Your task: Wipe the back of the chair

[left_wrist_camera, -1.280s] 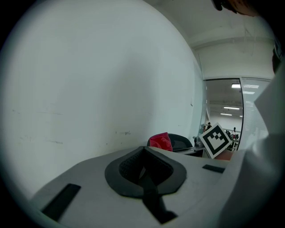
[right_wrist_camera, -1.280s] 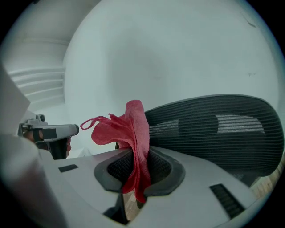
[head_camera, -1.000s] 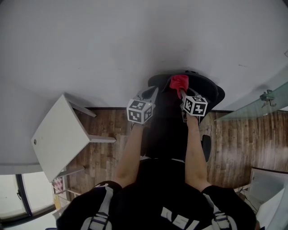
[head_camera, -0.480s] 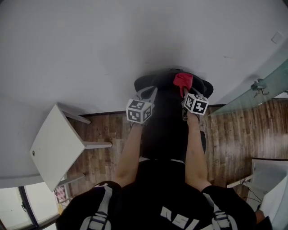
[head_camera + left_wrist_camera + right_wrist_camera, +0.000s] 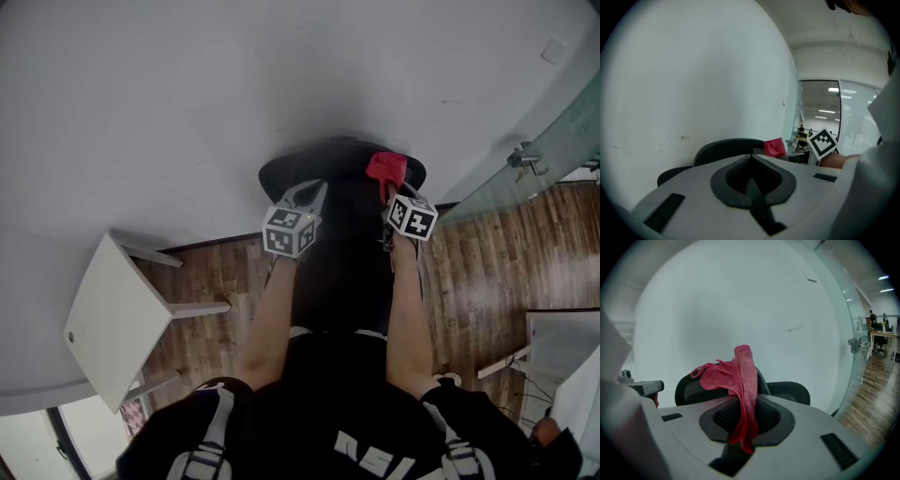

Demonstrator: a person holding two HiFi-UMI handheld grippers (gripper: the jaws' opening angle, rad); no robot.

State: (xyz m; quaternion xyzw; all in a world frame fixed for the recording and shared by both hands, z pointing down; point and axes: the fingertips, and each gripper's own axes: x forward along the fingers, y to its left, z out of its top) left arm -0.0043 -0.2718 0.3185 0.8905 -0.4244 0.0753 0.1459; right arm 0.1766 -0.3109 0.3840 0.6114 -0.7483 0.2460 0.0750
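**Cloth up on the chair's top edge**

Right end of the black chair back [image 5: 342, 234], and there it is, the red cloth [image 5: 742, 376], bunched up at the rim. Clamped on it, the right gripper [image 5: 749, 404]: both jaws shut tight on the fabric, one fold standing up above them, a loose tail hanging down between the pads. Beyond the cloth, dark mesh of the chair back curving away to both sides.

Over toward the left end of the chair back, the left gripper [image 5: 322, 187], jaws pressed together with nothing between them. Tips up near the rim, though contact with the chair impossible to judge. From that side, a clear look along the chair top to the cloth at the far end.

Both forearms [image 5: 272, 319] reaching in alongside the chair back, one at each edge.

Directly past the chair, plain white wall [image 5: 187, 84]. Left of the chair and well apart from it, a small white table [image 5: 117, 309] standing on the wooden floor [image 5: 487, 272]. Right of the chair, a glass partition [image 5: 553, 131] running off from the wall.
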